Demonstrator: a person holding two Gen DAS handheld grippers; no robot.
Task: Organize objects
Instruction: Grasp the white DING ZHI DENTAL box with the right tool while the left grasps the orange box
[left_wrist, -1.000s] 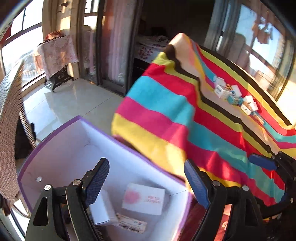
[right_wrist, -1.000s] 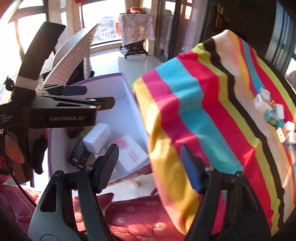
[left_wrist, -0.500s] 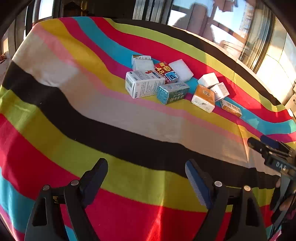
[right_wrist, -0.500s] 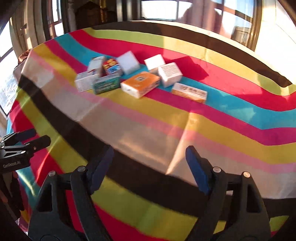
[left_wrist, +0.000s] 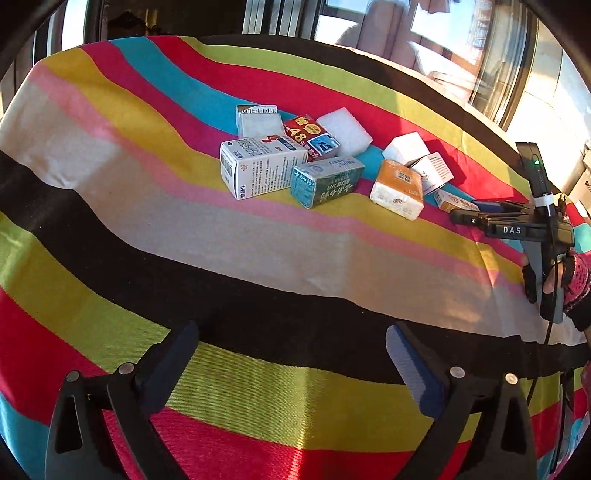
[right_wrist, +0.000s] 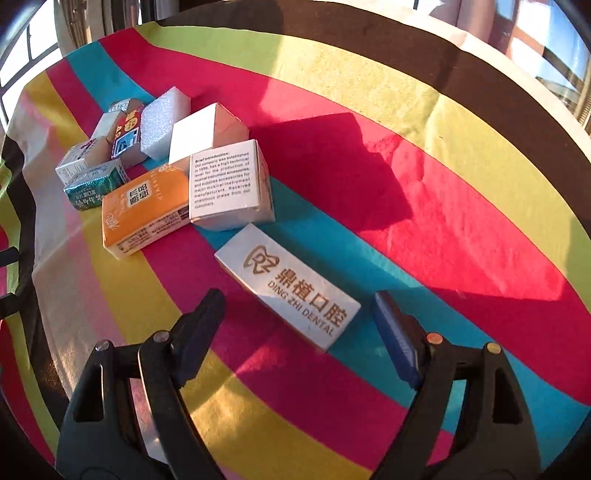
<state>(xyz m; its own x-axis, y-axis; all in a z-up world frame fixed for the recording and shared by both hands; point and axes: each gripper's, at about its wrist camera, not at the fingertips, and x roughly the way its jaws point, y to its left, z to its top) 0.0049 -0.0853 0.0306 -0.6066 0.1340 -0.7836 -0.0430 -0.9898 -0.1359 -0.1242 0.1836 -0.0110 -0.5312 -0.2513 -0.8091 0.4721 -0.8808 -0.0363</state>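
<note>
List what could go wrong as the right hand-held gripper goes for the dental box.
1. The right hand-held gripper stands open, its jaws having just widened; the dental box lies slantwise between them, so closing may twist it.
2. The white text box and orange box lie close and could get nudged.

Probably a home sunroom: striped cloth (left_wrist: 155, 236) over a table, large windows (left_wrist: 465, 44) behind, low sunlight.
</note>
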